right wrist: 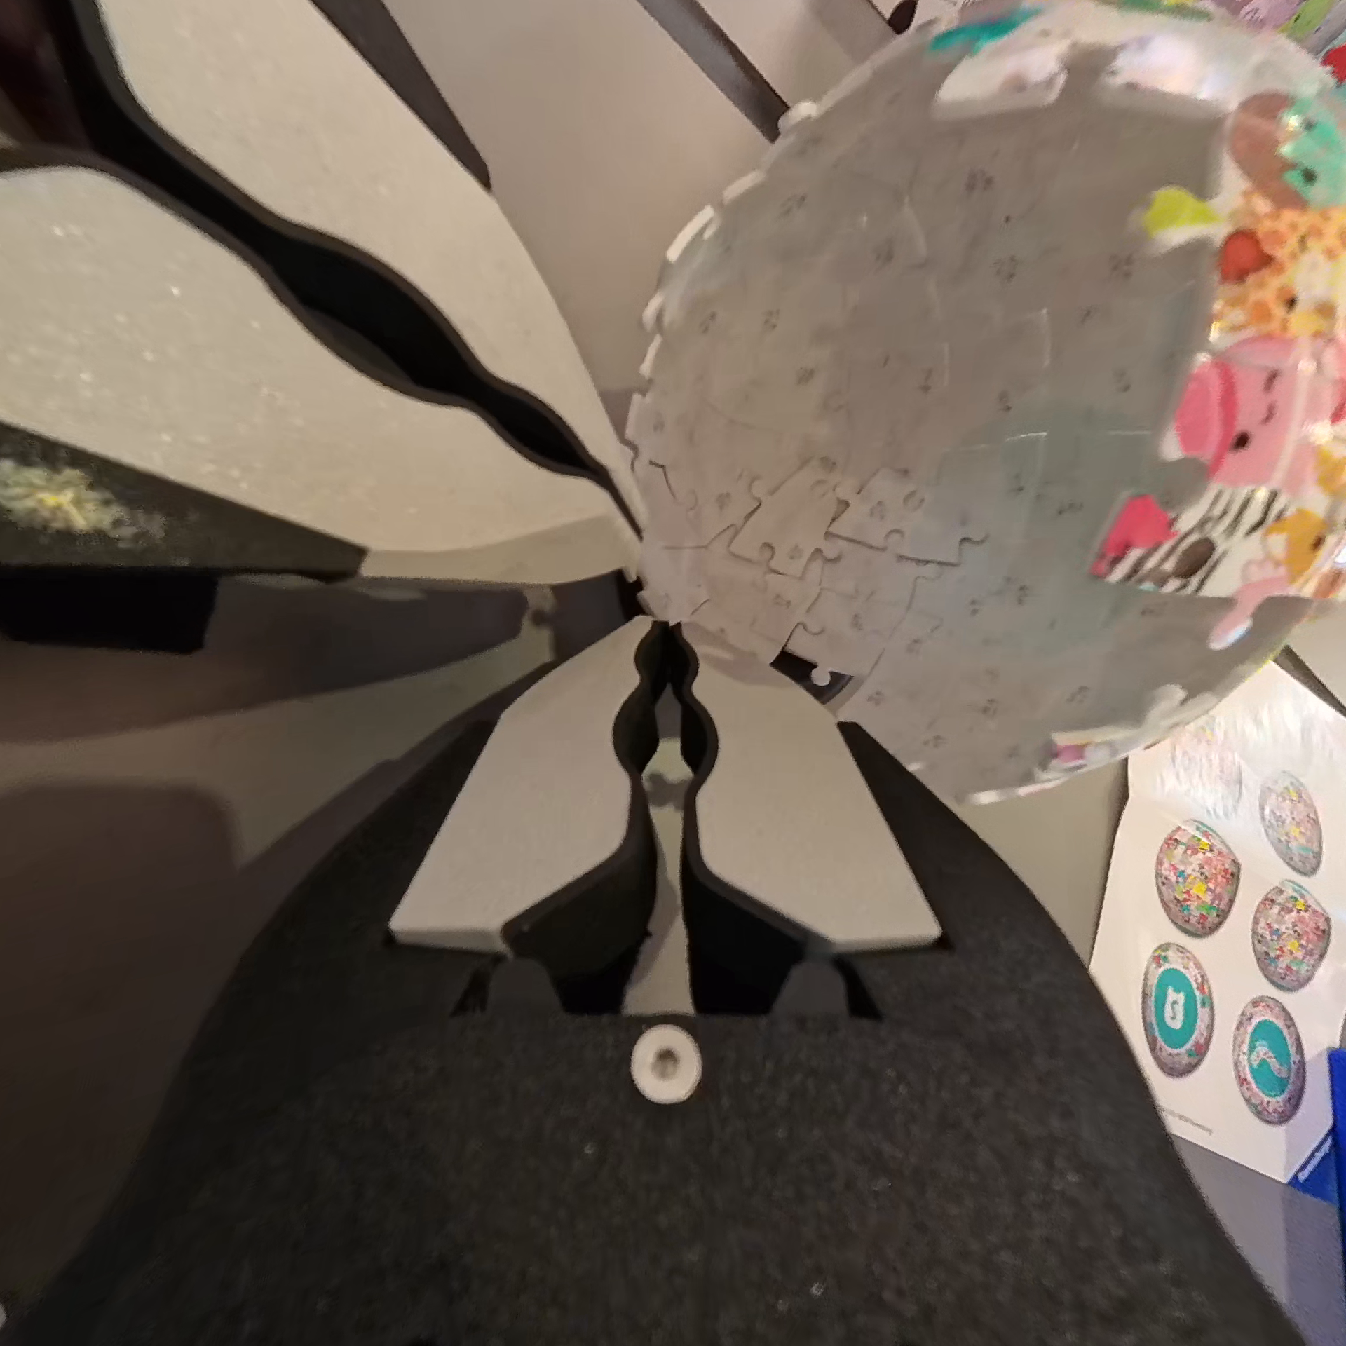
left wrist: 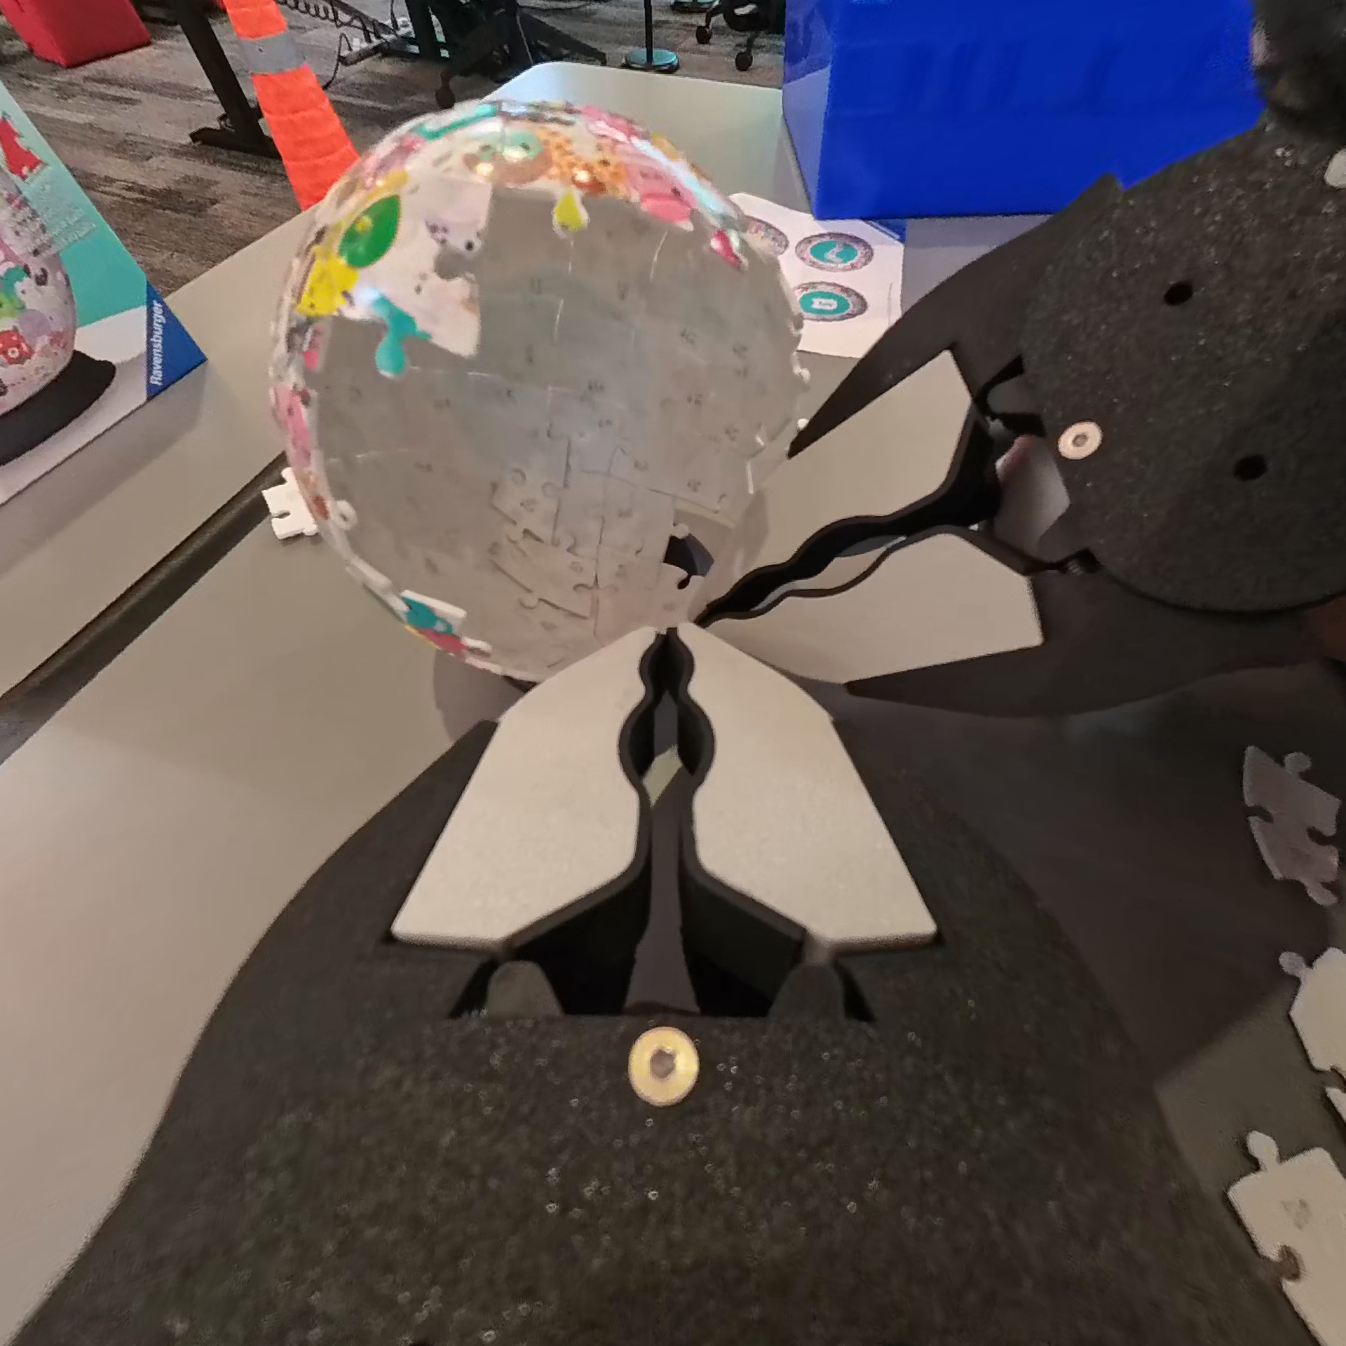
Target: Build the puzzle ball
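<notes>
**Two claws pinching one thin rim — the shell could buckle**

We have the puzzle ball point(left wrist: 539, 393) filling the upper middle of the left wrist view, its open side turned toward us so we look into the grey backs of the pieces. It seems to hang just above the grey table point(left wrist: 182, 765), though we cannot tell if it touches down.

The left gripper point(left wrist: 664, 641) has its jaws pressed together right at the ball's lower rim, apparently nipping the edge. The right gripper point(left wrist: 717, 608) comes in from the right of the frame, jaws also together at the same spot. In the right wrist view its tip point(right wrist: 659, 641) meets the rim where pieces look stepped and uneven.

That is the worry: both grips sit side by side on a loose edge beside a small gap point(left wrist: 685, 557). If we twist or pull unevenly, pieces may pop out, or the whole ball could swing and drop.

Spare pieces point(left wrist: 1293, 823) wait at the right edge.
</notes>
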A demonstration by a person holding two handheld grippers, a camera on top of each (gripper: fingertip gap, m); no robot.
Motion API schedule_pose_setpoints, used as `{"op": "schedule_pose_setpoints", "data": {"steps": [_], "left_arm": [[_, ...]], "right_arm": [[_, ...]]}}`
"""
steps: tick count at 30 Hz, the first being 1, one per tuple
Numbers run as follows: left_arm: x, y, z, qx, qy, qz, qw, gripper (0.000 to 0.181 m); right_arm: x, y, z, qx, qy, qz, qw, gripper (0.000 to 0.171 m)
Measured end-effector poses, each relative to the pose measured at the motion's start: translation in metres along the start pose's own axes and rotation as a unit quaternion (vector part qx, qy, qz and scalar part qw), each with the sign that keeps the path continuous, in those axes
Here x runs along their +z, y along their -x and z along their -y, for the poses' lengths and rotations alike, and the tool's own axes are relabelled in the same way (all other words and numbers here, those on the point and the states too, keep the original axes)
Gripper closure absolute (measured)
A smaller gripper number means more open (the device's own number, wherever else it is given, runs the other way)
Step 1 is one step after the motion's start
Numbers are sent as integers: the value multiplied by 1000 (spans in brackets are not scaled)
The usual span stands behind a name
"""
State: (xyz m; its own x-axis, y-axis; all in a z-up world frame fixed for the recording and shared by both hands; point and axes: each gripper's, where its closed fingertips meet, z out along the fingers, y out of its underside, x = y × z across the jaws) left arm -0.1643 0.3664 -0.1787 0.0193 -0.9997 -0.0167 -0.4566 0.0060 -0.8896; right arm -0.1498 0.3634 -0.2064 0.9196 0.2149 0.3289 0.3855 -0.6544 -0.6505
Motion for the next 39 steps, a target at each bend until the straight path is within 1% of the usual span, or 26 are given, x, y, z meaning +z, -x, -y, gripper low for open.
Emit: {"op": "schedule_pose_setpoints", "data": {"steps": [3, 6, 7, 9, 14, 17, 19, 21, 23, 25, 29, 32, 34, 39], "left_arm": [[1, 5, 1, -12, -1, 13, 1000, 181], [2, 9, 3, -28, -7, 23, 999, 174], [2, 9, 5, -32, -11, 25, 999, 173], [3, 9, 8, -38, -18, 30, 999, 171], [9, 6, 16, -58, -28, 59, 996, 168], [19, 3, 16, -117, -20, 69, 991, 157], [26, 0, 13, -168, -9, 76, 983, 156], [28, 3, 16, -188, -7, 103, 977, 156], [25, 13, 22, -177, -9, 154, 972, 157], [27, 22, 21, -174, 12, 193, 966, 156], [41, 21, 11, -198, 65, 216, 954, 149], [46, 26, 13, -182, 83, 245, 949, 148], [50, 27, 17, -179, 92, 250, 947, 144], [56, 27, 15, -148, 134, 269, 942, 144]], "right_arm": [[0, 1, 0, -8, 2, -5, 1000, 170], [0, 2, 0, -23, 1, -15, 1000, 167], [-1, 2, 0, -28, 0, -19, 999, 163], [-3, 3, 2, -40, -3, -29, 999, 162], [-20, 2, 3, -51, -23, -34, 998, 162], [-39, -1, -3, -57, -38, -39, 997, 160], [-52, -4, -10, -53, -44, -35, 997, 160], [-65, -7, -20, -48, -50, -35, 997, 160], [-77, -11, -31, -46, -54, -41, 997, 160], [-87, -16, -42, -39, -58, -46, 996, 160], [-107, -21, -58, -27, -79, -46, 995, 160], [-118, -28, -66, -24, -92, -55, 994, 160], [-123, -30, -72, -17, -101, -52, 993, 160], [-130, -33, -83, -1, -119, -43, 992, 160]]}}
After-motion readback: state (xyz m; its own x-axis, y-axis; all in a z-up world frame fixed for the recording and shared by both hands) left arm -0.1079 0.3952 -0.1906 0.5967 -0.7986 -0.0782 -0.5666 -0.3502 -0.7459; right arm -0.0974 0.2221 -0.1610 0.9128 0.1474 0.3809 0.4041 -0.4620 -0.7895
